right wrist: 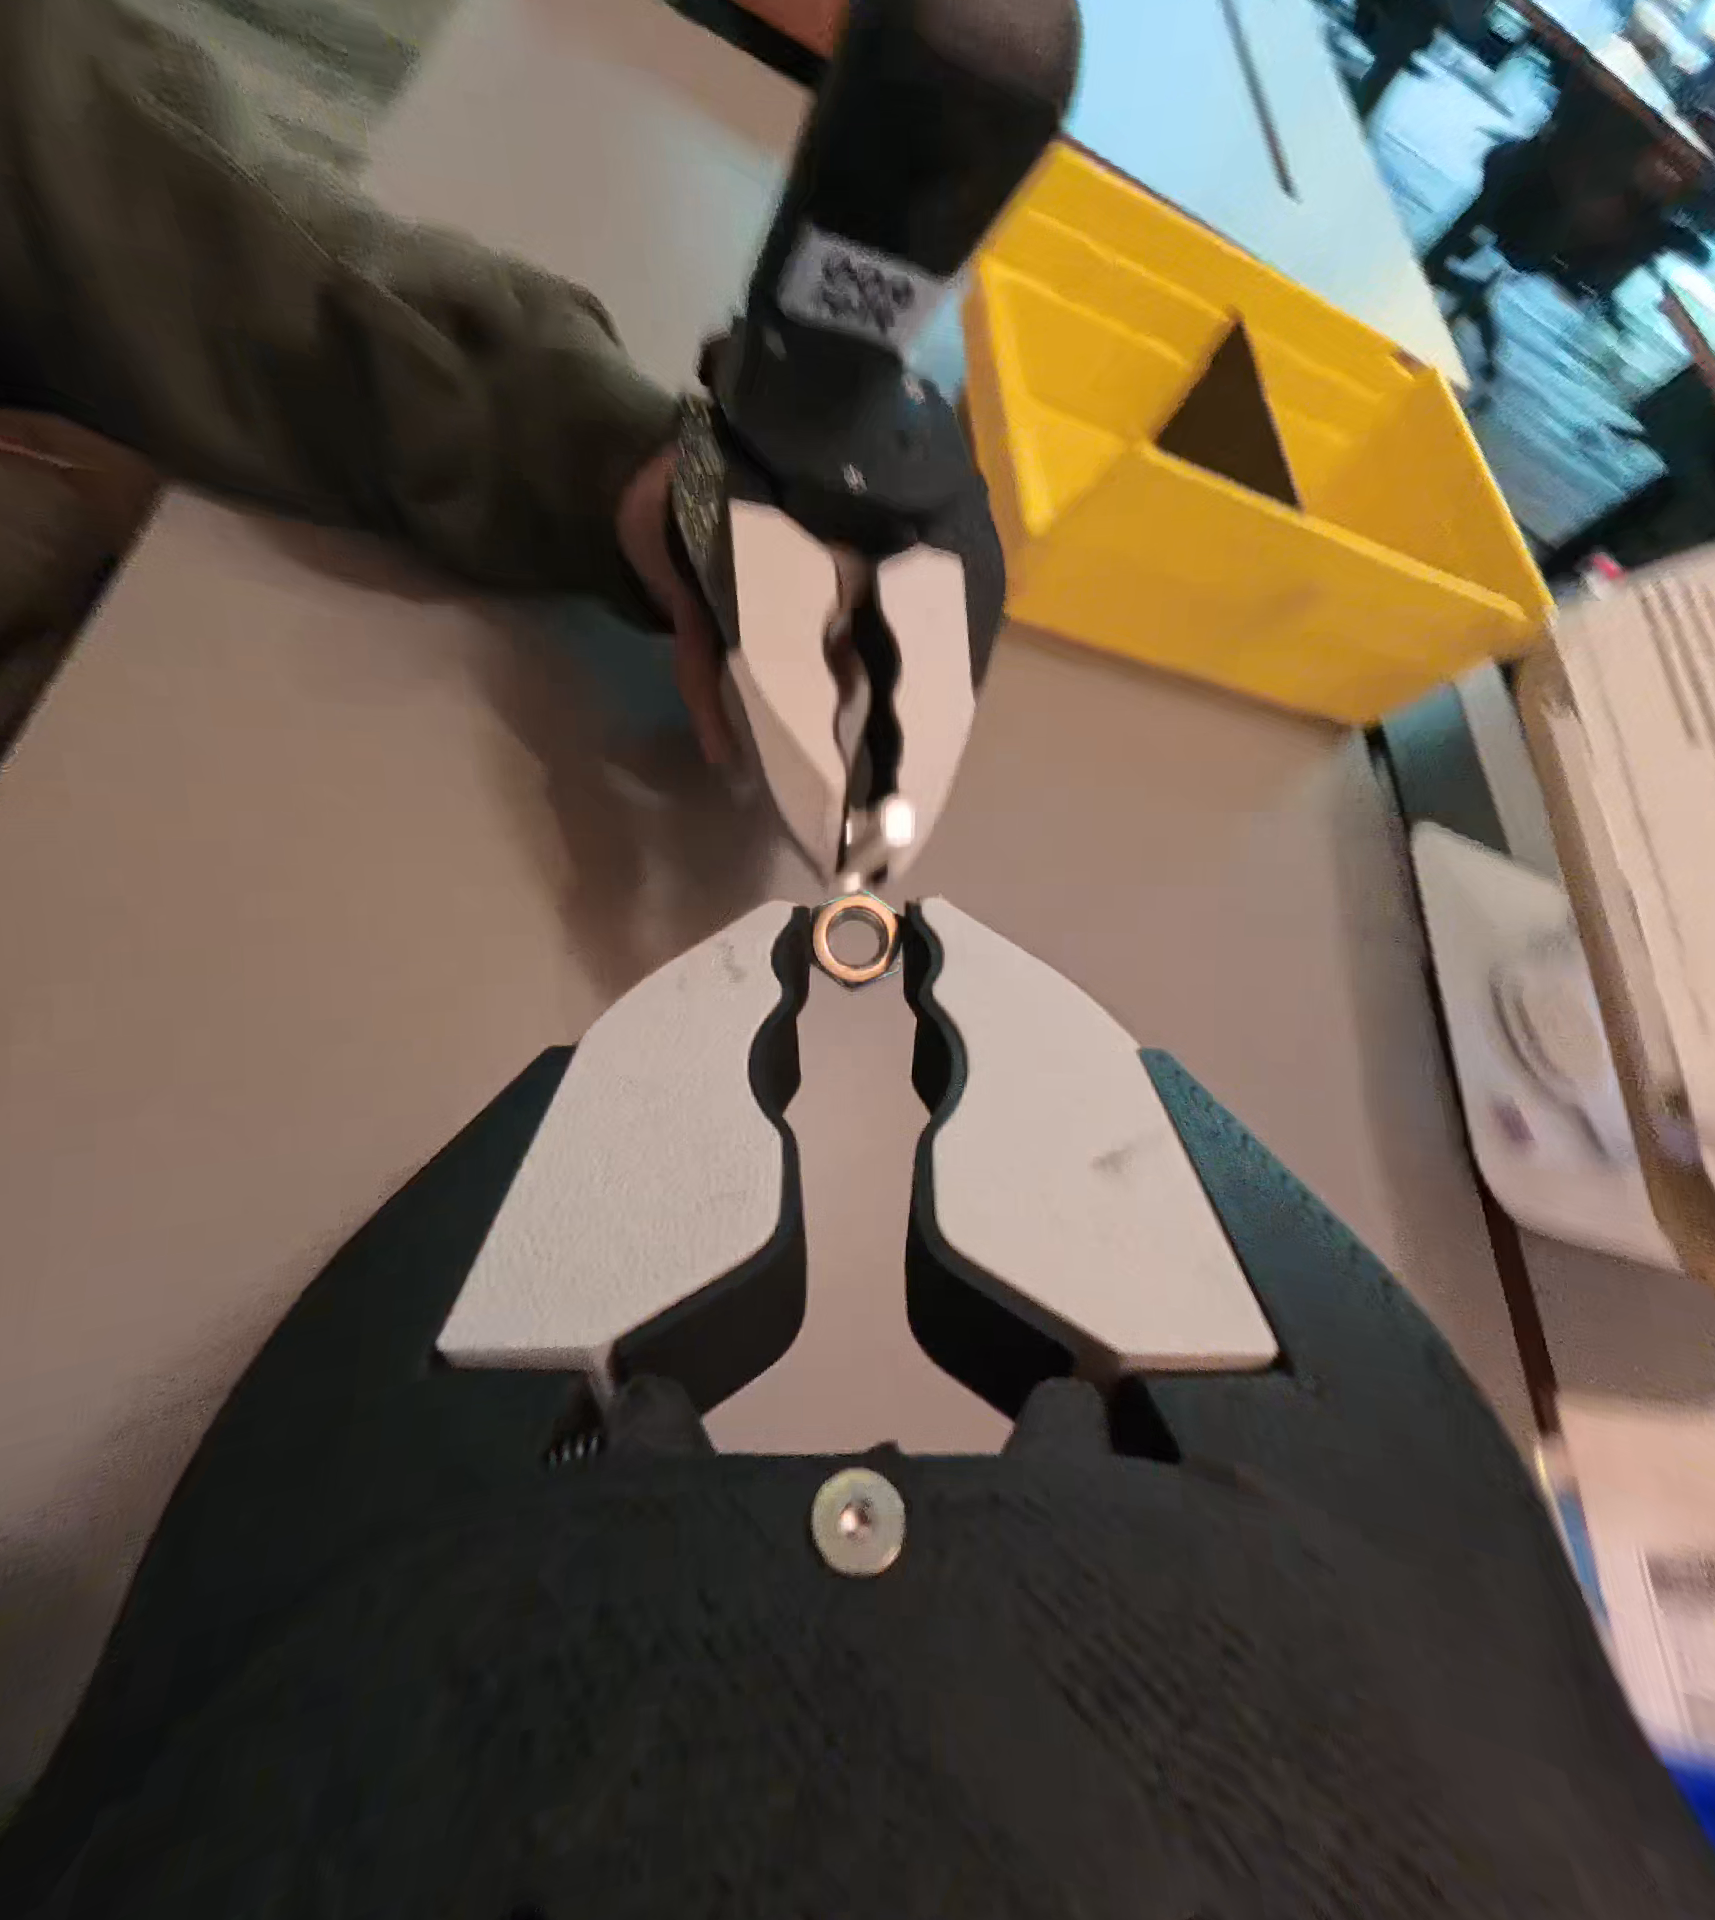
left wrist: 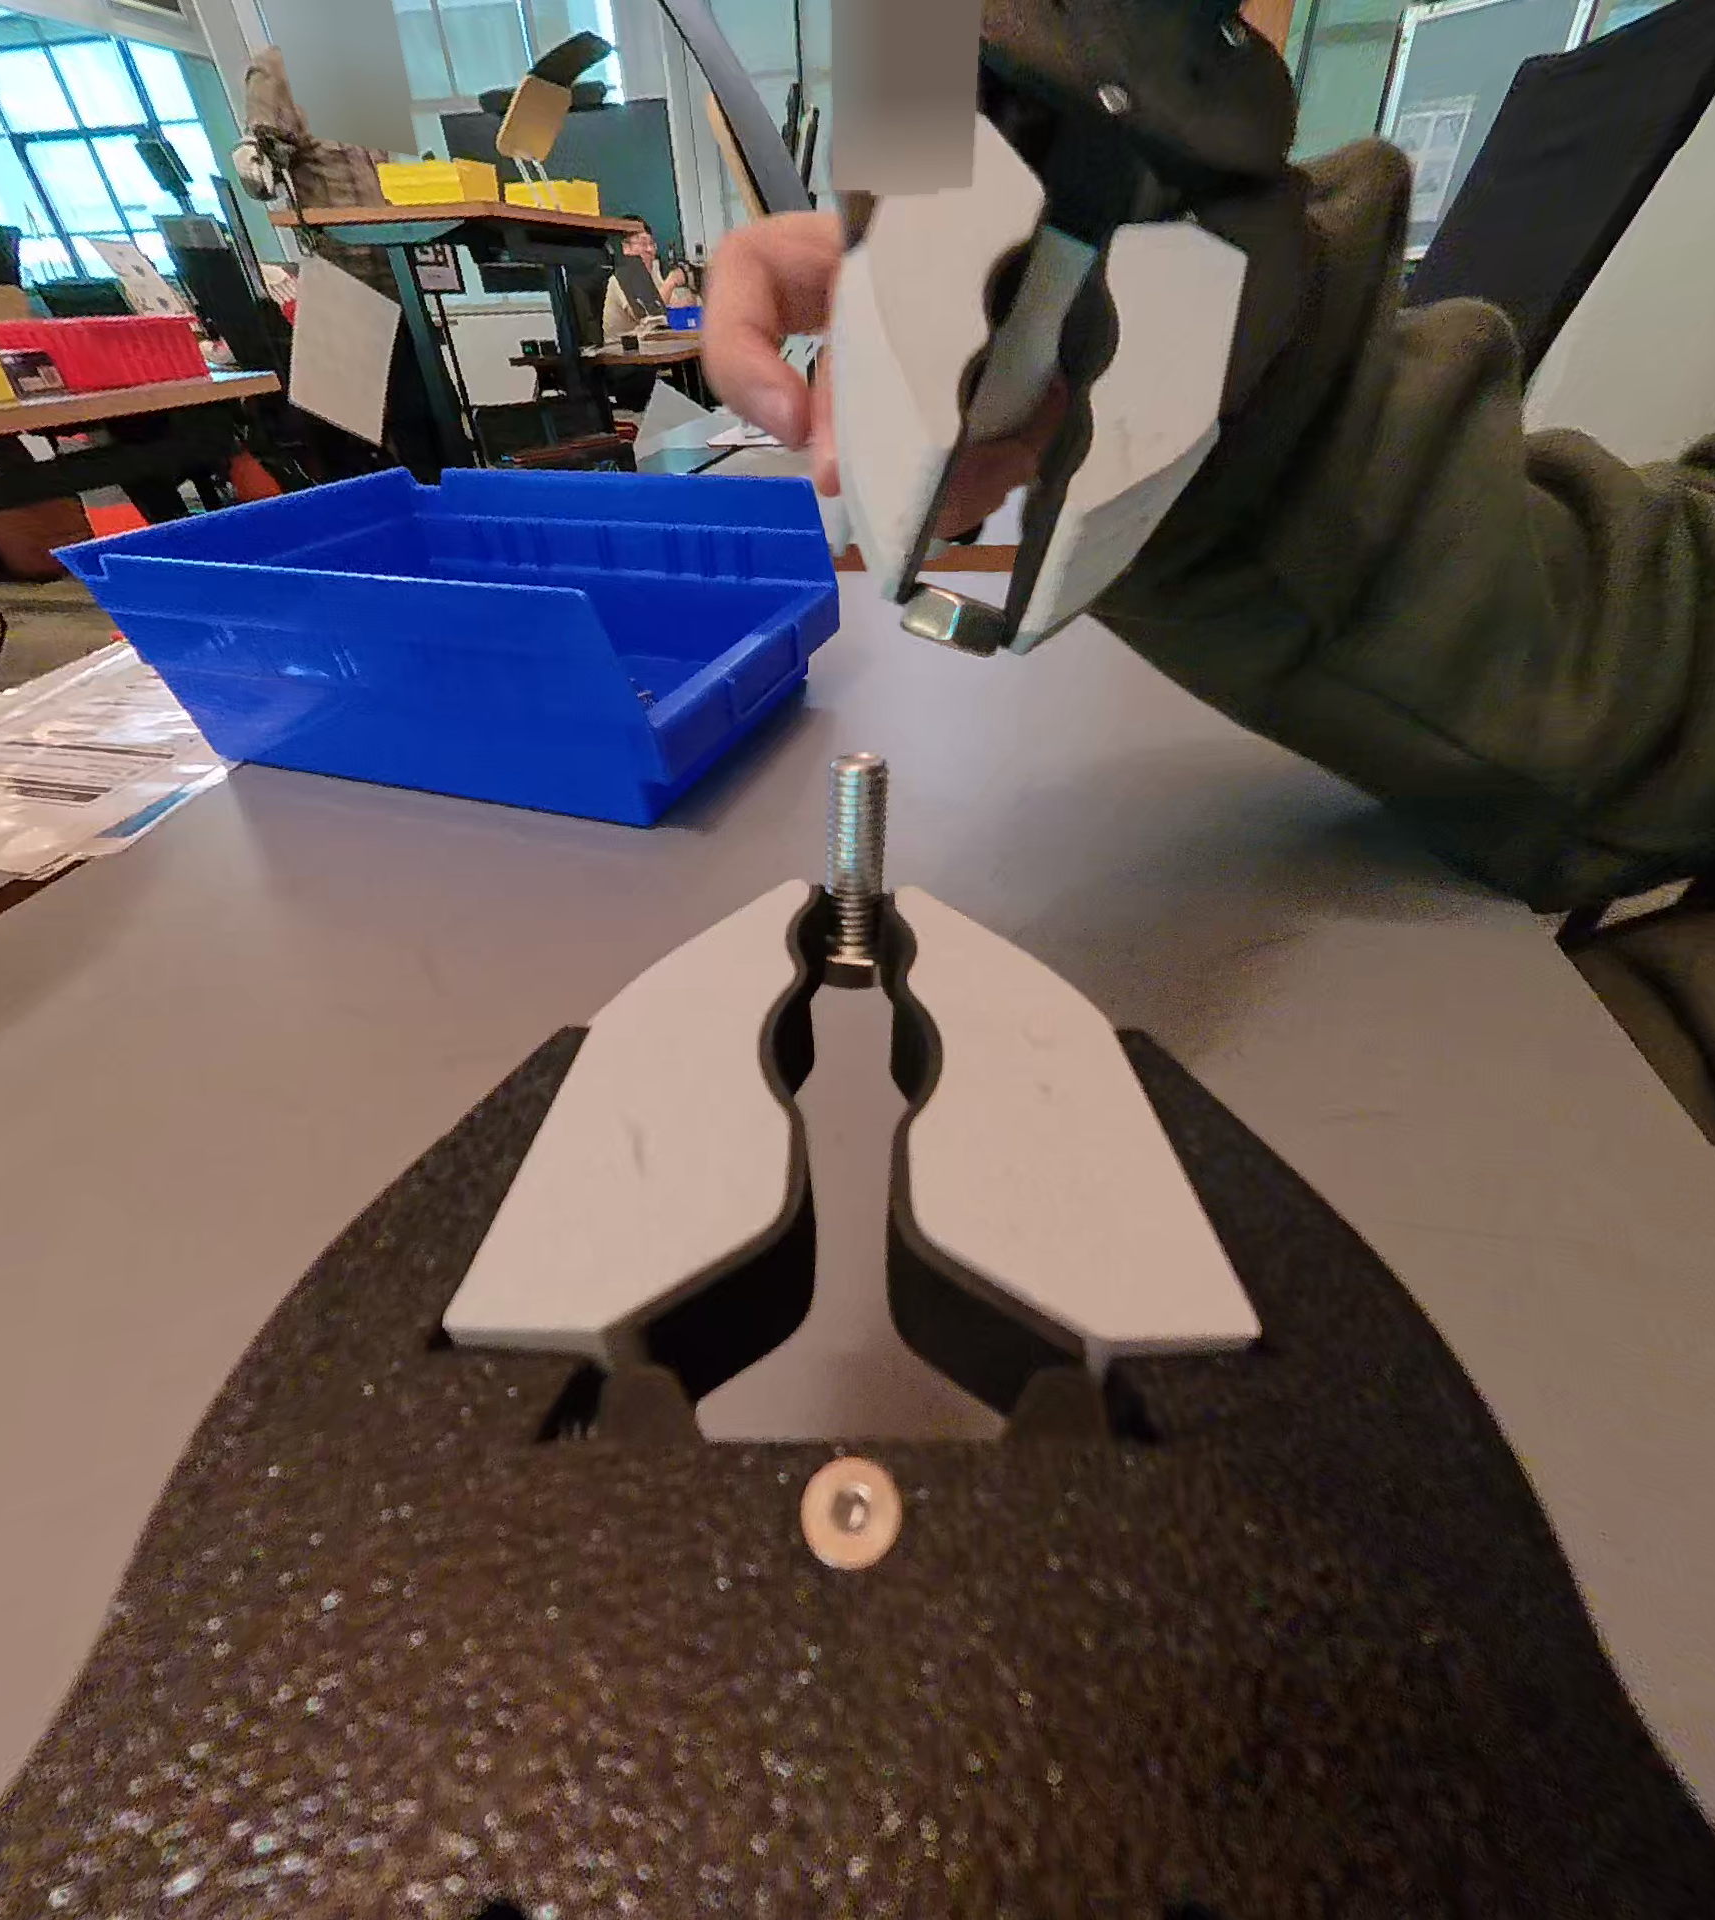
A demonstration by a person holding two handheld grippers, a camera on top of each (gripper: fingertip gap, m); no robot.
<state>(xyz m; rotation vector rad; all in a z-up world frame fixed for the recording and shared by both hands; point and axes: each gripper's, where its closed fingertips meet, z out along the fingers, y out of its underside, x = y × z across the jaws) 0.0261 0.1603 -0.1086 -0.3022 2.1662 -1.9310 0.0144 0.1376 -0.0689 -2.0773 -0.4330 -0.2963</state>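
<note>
Right now my left gripper (left wrist: 851, 935) is clamped on a silver bolt (left wrist: 855, 831), tips pinching its head end so the threaded shaft stands upright, just above the grey table (left wrist: 313, 987). My right gripper (right wrist: 855, 940) is pinched tight on a small hex nut (right wrist: 855, 943), hole facing the cam. In the left wrist view the right gripper hangs tips-down above and a bit to the right of the bolt, the nut (left wrist: 952, 620) at its tips, apart from the bolt tip w/ a clear gap between. My green sleeve (left wrist: 1455, 571) runs off to the right. A blue plastic bin (left wrist: 479, 665) sits on the table to the left, w/ a clear bag of papers (left wrist: 32, 769) beside it. In the right wrist view a yellow bin (right wrist: 1248, 561) sits behind the left gripper; that view is motion-blurred.
</note>
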